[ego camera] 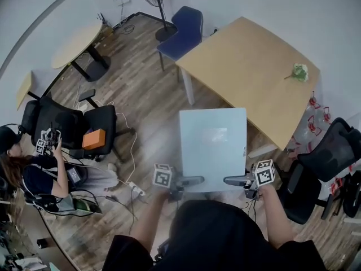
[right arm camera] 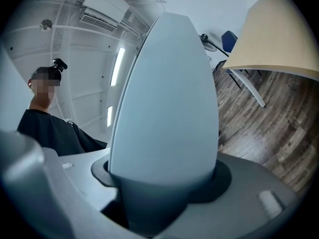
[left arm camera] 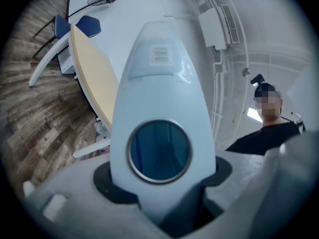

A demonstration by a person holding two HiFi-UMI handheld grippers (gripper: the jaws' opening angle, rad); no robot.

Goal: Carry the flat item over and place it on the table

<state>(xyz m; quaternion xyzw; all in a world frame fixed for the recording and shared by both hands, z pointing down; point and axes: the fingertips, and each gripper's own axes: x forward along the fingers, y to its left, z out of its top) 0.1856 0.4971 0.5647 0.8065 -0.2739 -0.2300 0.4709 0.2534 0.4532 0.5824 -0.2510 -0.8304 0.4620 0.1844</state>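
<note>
Gripping the flat panel (ego camera: 213, 143) by its near edge, the left tool (ego camera: 193, 180) and right tool (ego camera: 234, 180) are each clamped on a corner, I'd guess so it rides level. It's up in the air ahead of both tools, and the bench (ego camera: 248, 61) sits just past its far edge.

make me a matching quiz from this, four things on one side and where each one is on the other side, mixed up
Things:
1. panel
2. flowers
3. orange box
4. blue chair

Places:
A. on the black office chair
B. on the floor beside the table
C. held over the floor by the left gripper and right gripper
D. on the table

Pairs: 1-C, 2-D, 3-A, 4-B
</note>
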